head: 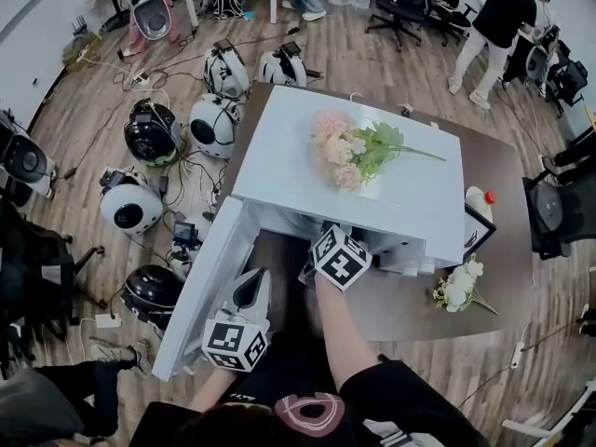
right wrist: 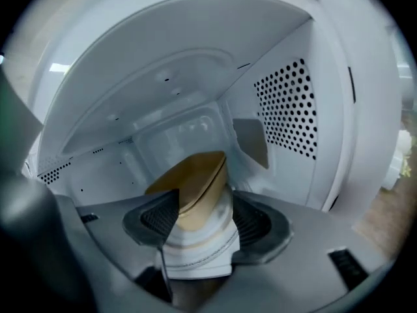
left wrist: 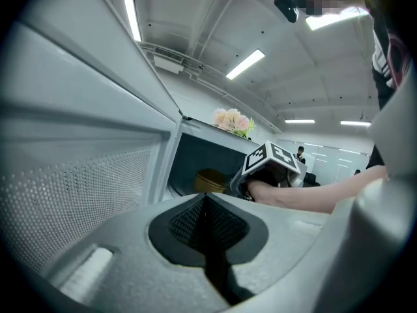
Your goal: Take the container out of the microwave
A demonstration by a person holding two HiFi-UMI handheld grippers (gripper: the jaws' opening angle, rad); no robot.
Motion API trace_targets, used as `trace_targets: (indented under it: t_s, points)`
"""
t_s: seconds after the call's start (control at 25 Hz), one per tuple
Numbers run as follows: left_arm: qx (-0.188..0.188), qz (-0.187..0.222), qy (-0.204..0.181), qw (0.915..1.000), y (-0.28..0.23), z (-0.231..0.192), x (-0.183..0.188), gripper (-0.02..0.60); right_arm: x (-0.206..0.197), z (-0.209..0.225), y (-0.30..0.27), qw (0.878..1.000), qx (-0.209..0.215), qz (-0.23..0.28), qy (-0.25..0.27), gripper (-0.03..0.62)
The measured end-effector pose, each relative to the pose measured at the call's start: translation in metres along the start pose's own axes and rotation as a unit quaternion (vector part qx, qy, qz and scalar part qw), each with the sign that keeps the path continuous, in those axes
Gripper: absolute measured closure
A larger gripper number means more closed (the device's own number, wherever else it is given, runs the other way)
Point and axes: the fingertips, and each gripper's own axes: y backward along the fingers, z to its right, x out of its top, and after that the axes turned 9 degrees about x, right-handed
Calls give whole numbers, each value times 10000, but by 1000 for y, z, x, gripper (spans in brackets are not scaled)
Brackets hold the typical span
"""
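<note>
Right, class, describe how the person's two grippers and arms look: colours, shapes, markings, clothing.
The left gripper and right gripper are pale grey moulded shells with rounded jaws lined by black mesh-textured pads. Each carries a white cube printed with black square markers. The person wears a black short-sleeved top with a pink print.

We wear a black short-sleeved top (head: pixel 372 394) with a pink ring-shaped print (head: pixel 312 410) and some white print beside it, at the bottom edge of the head view. Our left gripper (head: pixel 251 282) and right gripper (right wrist: pixel 203 220) have pale grey shells. Each carries a marker cube (head: pixel 235 341) of black-and-white squares. Their jaws carry dark, cross-hatched pads (left wrist: pixel 186 223).
</note>
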Motion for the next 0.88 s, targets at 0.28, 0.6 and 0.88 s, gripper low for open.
trace_targets:
  t_s: [0.28, 0.6, 0.88]
  points:
    - [-12, -59, -47, 10000, 1, 1, -3, 572, 5, -4, -7, 9998, 75, 127, 94, 339]
    - [94, -118, -83, 9999, 4, -4, -6, 572, 2, -2, -14, 9997, 44, -11, 221, 329]
    - [25, -2, 21, 10000, 1, 0, 2, 572, -4, 8, 5, 9987, 201, -328, 325, 397]
